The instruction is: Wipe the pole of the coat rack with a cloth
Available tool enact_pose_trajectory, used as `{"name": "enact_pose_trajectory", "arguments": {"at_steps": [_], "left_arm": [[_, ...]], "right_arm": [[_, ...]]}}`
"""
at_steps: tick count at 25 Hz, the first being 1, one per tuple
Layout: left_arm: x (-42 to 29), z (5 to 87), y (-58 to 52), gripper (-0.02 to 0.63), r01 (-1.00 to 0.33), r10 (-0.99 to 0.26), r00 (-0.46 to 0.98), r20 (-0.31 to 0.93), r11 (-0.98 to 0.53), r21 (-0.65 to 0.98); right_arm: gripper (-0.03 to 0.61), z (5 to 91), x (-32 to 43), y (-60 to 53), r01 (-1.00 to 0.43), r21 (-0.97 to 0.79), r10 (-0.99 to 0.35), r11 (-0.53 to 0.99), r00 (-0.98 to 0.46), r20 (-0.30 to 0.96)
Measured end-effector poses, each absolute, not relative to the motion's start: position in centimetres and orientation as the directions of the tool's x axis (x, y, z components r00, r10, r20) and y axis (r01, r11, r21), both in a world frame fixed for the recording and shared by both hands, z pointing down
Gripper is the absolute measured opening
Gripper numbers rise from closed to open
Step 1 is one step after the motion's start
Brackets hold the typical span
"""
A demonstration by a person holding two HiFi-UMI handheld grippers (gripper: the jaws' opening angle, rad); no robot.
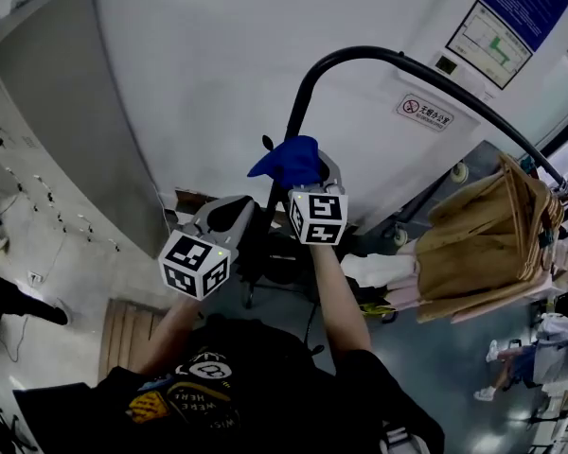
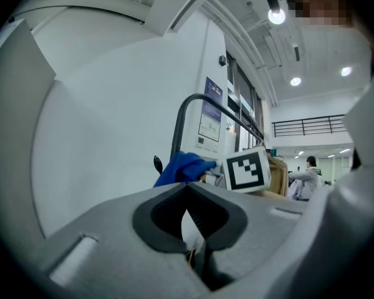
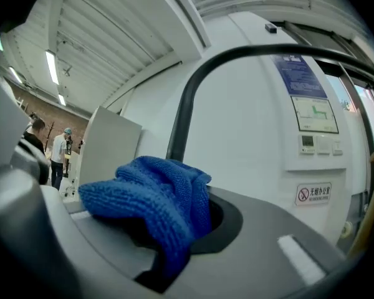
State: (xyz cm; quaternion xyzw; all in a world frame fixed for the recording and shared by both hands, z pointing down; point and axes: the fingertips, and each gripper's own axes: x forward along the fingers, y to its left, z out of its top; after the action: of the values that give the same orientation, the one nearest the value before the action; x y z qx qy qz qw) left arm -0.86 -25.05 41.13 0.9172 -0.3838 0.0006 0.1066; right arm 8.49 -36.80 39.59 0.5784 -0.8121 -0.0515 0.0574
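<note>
The coat rack's black pole [image 1: 293, 116] rises beside a white wall and bends into a rail [image 1: 426, 69] running to the right. My right gripper [image 1: 308, 173] is shut on a blue knitted cloth [image 1: 286, 162] and holds it up close against the upright pole. In the right gripper view the cloth [image 3: 153, 201] bulges out of the jaws, with the pole [image 3: 181, 120] just behind it. My left gripper [image 1: 229, 214] hangs lower left of the pole, jaws shut and empty. The left gripper view shows the pole [image 2: 177, 129] and the cloth [image 2: 182, 167] ahead.
Tan and pink garments [image 1: 483, 239] hang at the right end of the rail. A grey cabinet [image 1: 76, 112] stands at the left, a wooden pallet [image 1: 128, 334] on the floor below it. People [image 1: 540, 343] move about at the far right. The rack's wheeled base [image 1: 284, 268] lies under the grippers.
</note>
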Motion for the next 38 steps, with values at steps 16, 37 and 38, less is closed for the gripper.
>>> {"name": "enact_pose_trajectory", "arguments": {"at_steps": [16,37,38], "left_arm": [[-1.7,40.8,-24.5,0.005,-0.705,-0.706,0.704,0.072,-0.683,0.191],[-1.2,40.7,-23.7,0.004,-0.686,-0.689,0.722,0.067,-0.7,0.197],[-1.3,40.8,-23.6,0.005,-0.689,-0.691,0.719,0.069,-0.697,0.2]], "right_arm": [[0.037,21.3,8.7,-36.2,-0.919,0.191,-0.894,0.345,-0.384,-0.23],[0.037,23.0,5.8,-36.1,-0.911,0.303,-0.891,0.28,-0.364,-0.272],[0.037,25.4,5.3,-36.1,-0.904,0.302,-0.894,0.304,-0.38,-0.238]]}}
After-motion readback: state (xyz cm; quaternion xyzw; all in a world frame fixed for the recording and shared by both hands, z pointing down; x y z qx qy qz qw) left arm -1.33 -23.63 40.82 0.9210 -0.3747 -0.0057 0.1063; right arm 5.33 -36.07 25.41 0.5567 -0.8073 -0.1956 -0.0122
